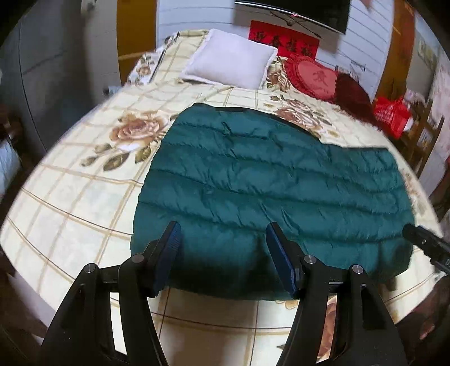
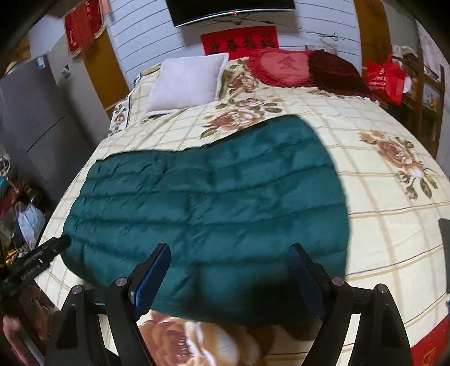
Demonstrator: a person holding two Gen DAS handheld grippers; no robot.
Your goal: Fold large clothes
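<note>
A: Jacket (image 1: 267,180): dark green, quilted, flat on the bed (image 1: 70,197), reaching to the bed's near edge. It lies as one broad panel with horizontal stitch lines; I can make out no sleeves in either view.

B: Your tools?

A: My left gripper (image 1: 222,239) has its jaws spread wide, both blue pads over the jacket's near hem, holding nothing. My right gripper (image 2: 229,264) is likewise wide and empty, over the near hem further right. Whether either touches the fabric, I cannot tell. The right one's tip shows at the right edge of the left view, the left one's at the left edge of the right view.

B: Surface?

A: Cream bedspread with a tan grid and large printed roses. At the far edge, a white pillow (image 1: 230,59) left of centre, a red heart-shaped cushion (image 1: 312,76) and a dark red cushion (image 1: 351,95) toward the far right corner.

B: Room?

A: White panelled wall, red banner (image 2: 240,40) with dark characters, a black screen (image 2: 230,8) above it. Grey cabinet (image 2: 36,118) off the bed's left side, red bag (image 2: 385,78) on shelving off the far right corner.
</note>
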